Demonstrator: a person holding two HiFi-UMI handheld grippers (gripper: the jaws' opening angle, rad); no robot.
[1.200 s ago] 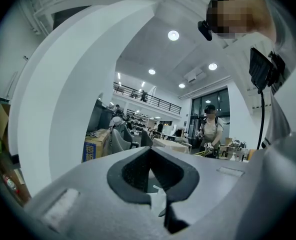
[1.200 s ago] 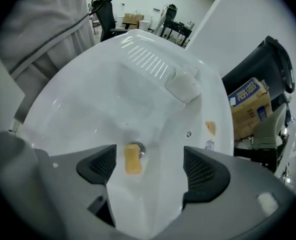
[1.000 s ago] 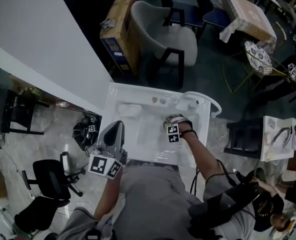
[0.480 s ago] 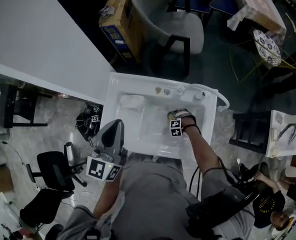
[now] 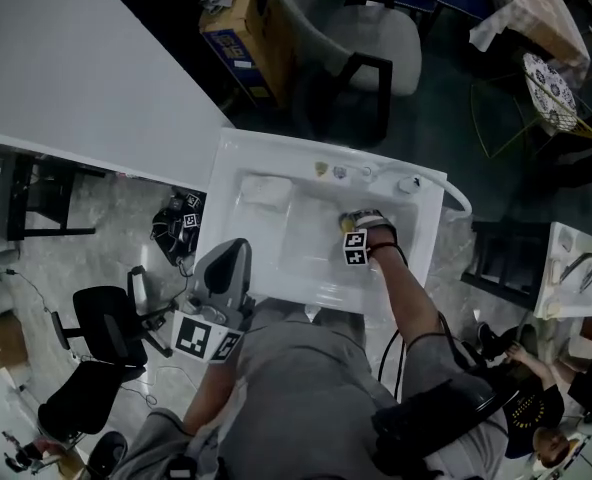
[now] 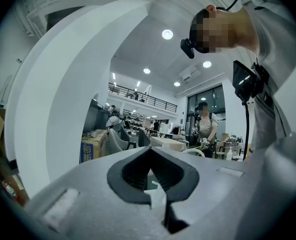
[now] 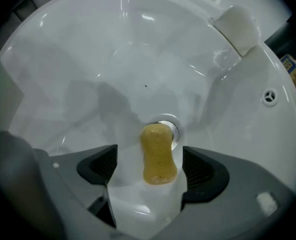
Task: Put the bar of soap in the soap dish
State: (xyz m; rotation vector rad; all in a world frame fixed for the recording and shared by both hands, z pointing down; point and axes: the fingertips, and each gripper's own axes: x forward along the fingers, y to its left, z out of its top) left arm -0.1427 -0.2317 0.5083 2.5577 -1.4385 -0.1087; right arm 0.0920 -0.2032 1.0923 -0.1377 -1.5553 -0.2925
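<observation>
The right gripper (image 7: pixel 149 176) points down, jaws spread wide, pads clear of the yellow oblong bar of soap (image 7: pixel 158 151) that lies between them. The soap rests on the floor of the white ceramic sink (image 7: pixel 88 44), its far end over the metal drain ring (image 7: pixel 174 127). The white rectangular soap dish (image 7: pixel 236 26) sits on the rim at one o'clock. The left gripper (image 6: pixel 149 154), jaws closed and empty, hovers level at the sink's seven o'clock.

I'm standing in a big open lab hall, not a bathroom. The white sink (image 5: pixel 226 158) stands alone on the floor among office chairs (image 5: pixel 101 338), a cardboard box (image 5: pixel 238 18) and covered tables (image 5: pixel 536 13). A mezzanine railing (image 6: pixel 138 95) and ceiling spotlights (image 6: pixel 167 34) lie beyond.
</observation>
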